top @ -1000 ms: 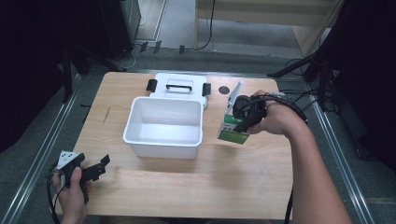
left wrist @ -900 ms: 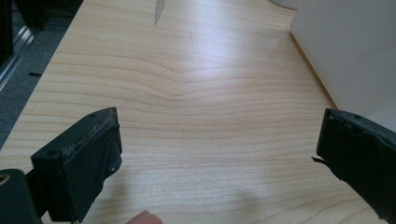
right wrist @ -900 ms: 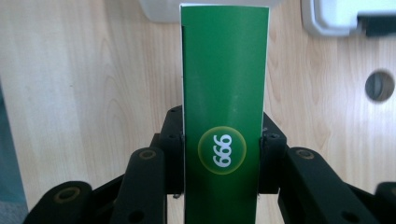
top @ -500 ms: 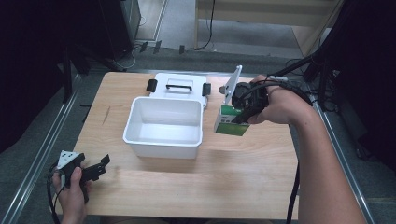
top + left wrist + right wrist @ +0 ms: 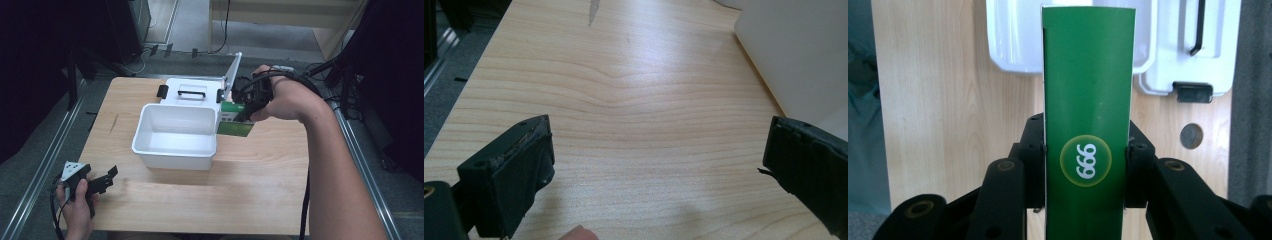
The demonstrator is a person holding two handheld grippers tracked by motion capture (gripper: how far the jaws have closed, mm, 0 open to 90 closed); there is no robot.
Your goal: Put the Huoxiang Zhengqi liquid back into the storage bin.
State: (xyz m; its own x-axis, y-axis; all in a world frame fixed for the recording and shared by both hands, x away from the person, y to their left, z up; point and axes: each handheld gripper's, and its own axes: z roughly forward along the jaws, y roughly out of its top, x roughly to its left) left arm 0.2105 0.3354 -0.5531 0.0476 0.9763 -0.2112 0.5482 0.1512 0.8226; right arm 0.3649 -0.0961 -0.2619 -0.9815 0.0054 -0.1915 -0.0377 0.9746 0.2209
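While our right gripper (image 5: 1085, 150) clamps the green carton (image 5: 1088, 100) across its narrow sides, its long axis running straight out from the jaws, we hold it just beside the white bin's (image 5: 175, 150) right rim, the open bin lying leftward; our left gripper (image 5: 659, 170) rests wide open and empty, well apart

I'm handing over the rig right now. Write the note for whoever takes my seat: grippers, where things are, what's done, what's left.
Right gripper: shut on the green box, held off the table beside the white bin's right rim.
Left gripper: open, nothing between the jaws, at the near left corner of the table.
White lid with black handle lies flat behind the bin.
Done: box gripped and lifted.
Left, most likely: carry the box over the bin, lower it in, release; lid not yet on.
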